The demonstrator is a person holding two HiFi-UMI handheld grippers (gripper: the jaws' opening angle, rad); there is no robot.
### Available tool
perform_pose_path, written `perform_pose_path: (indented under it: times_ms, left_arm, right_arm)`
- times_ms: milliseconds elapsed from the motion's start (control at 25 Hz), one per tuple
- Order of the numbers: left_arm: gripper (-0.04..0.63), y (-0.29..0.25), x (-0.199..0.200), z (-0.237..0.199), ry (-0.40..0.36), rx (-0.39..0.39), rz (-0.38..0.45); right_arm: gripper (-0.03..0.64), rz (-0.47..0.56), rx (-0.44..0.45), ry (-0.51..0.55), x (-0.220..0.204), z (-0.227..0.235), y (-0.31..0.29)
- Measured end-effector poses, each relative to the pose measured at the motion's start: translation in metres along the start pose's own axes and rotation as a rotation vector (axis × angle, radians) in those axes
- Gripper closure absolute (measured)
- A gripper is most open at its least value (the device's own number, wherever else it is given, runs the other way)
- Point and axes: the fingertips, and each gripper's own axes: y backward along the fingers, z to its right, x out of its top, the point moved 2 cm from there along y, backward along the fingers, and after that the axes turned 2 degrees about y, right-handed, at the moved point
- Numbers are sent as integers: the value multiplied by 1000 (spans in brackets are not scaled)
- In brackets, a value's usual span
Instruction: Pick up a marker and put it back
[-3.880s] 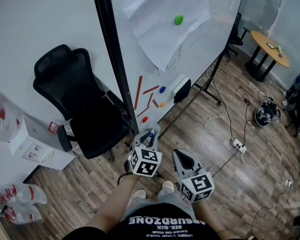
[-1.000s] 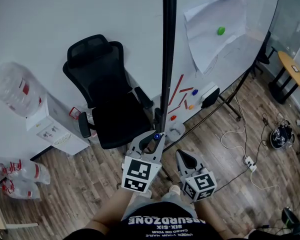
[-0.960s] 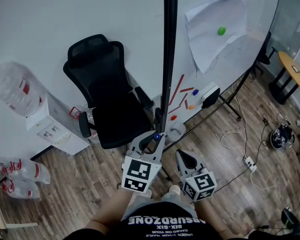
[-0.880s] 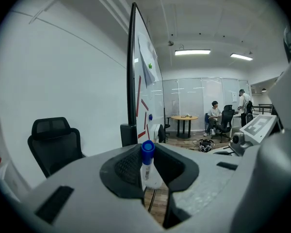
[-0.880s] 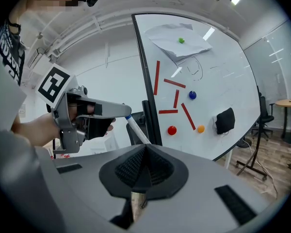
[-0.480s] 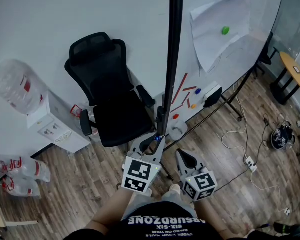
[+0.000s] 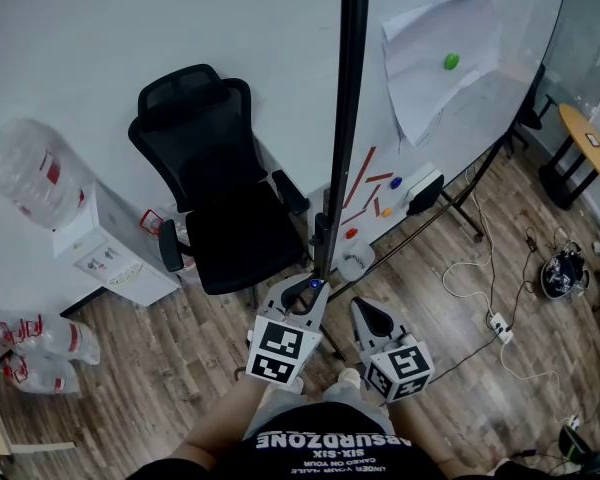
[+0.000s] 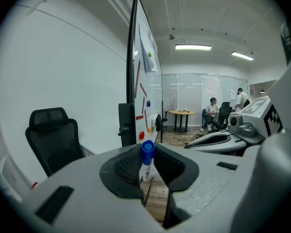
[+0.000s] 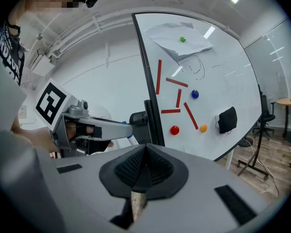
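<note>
A white marker with a blue cap (image 8: 146,155) stands upright between the jaws of my left gripper (image 8: 146,165), which is shut on it. In the head view the left gripper (image 7: 311,290) sits low in the middle, just before the black edge post (image 7: 345,128) of the whiteboard (image 7: 460,118), with the marker's cap (image 7: 313,285) showing at its tip. My right gripper (image 7: 365,314) hangs beside it on the right, shut with nothing in it. The right gripper view shows its own jaws (image 9: 144,166) pressed together and the left gripper (image 9: 89,128) off to the left.
Red strips (image 9: 177,83), coloured magnets (image 9: 174,129), a black eraser (image 9: 227,119) and pinned paper (image 7: 430,48) are on the whiteboard. A black office chair (image 7: 210,208) stands left of the post, a water dispenser (image 7: 110,258) further left. Cables (image 7: 475,278) lie on the wooden floor at right.
My left gripper has sunk a little with the marker still in it. The right gripper has stayed where it was.
</note>
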Motion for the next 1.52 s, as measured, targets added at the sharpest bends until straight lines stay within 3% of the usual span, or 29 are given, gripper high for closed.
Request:
perform_pose_path:
  times_ms: [960, 1520]
  left_arm:
    - [517, -21, -67, 20, -7, -88, -144]
    - [517, -24, -72, 23, -10, -110, -141]
  right_arm:
    - [620, -39, -3, -4, -11, -3, -2]
    - [620, -44, -11, -1, -13, -3, 0]
